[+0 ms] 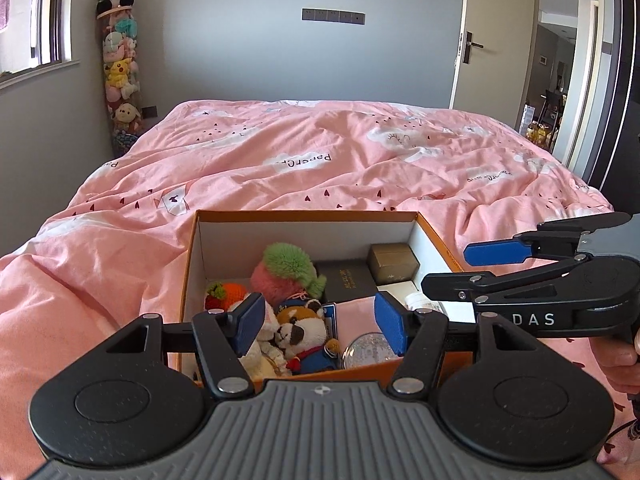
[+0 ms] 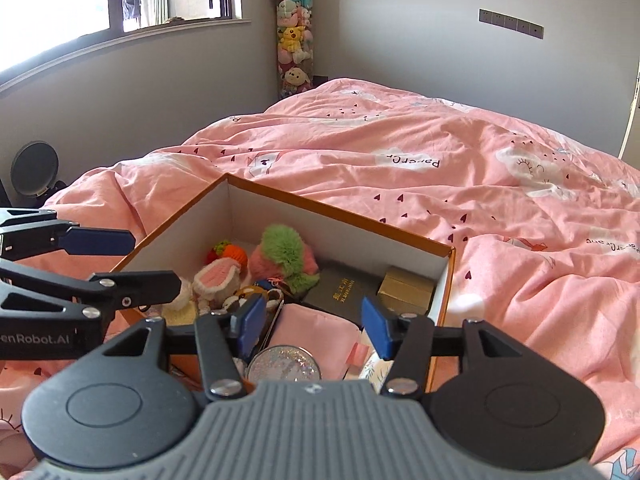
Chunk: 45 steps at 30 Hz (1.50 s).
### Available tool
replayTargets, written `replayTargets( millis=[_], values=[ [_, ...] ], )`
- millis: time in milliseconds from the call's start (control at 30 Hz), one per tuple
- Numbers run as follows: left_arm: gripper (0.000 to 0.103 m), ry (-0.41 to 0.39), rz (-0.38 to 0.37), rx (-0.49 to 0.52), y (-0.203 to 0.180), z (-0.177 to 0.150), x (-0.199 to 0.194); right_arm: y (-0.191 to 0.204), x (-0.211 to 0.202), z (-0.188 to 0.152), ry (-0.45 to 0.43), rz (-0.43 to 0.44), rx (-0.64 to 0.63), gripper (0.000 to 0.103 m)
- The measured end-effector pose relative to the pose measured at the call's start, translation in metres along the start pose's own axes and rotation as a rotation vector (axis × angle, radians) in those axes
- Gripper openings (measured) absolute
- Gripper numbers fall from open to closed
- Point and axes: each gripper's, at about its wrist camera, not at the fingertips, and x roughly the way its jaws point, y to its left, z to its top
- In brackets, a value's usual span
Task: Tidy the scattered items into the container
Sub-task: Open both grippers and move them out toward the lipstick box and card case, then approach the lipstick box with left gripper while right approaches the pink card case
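Observation:
An orange cardboard box (image 1: 304, 213) with white inner walls sits on the pink bed, also seen in the right wrist view (image 2: 340, 211). Inside lie a green-and-pink plush (image 1: 286, 268), a crochet strawberry (image 1: 220, 294), a raccoon plush (image 1: 304, 328), a black book (image 1: 348, 280), a gold carton (image 1: 392, 262), a glittery round disc (image 2: 284, 364) and a pink pouch (image 2: 316, 328). My left gripper (image 1: 320, 320) hovers over the box's near side, open with nothing between its blue pads. My right gripper (image 2: 316, 324) hangs open and empty over the near right corner; it shows side-on (image 1: 448, 266) in the left wrist view.
A rumpled pink duvet (image 1: 320, 160) covers the whole bed around the box. A tall column of stuffed toys (image 1: 120, 72) stands in the far left corner under a window. An open door (image 1: 472, 48) is at the far right. A person's hand (image 1: 616, 356) holds the right gripper's handle.

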Motion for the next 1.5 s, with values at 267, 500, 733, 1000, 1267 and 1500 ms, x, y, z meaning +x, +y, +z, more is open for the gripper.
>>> replayTargets(
  millis=[267,500,733,1000,1267,1500],
  values=[
    [0.071,0.056,-0.058,-0.058,0.000,-0.021,-0.007,0.003,-0.024,-0.024,0.014,-0.008,0.062,0.057],
    [0.071,0.111,-0.073,-0.060,-0.004,-0.039,-0.008,0.005,-0.032,-0.045,0.087,-0.014,0.119,0.057],
    [0.071,0.157,-0.072,-0.049,-0.007,-0.055,-0.006,0.004,-0.022,-0.067,0.185,-0.022,0.166,0.057],
    [0.067,0.214,-0.088,-0.035,-0.011,-0.071,0.002,-0.003,-0.006,-0.079,0.263,-0.023,0.227,0.057],
    [0.060,0.266,-0.126,-0.064,-0.006,-0.082,0.010,-0.004,0.010,-0.090,0.338,-0.016,0.253,0.057],
    [0.059,0.295,-0.133,-0.058,-0.006,-0.086,0.017,0.005,0.016,-0.081,0.314,0.002,0.216,0.061]
  ],
)
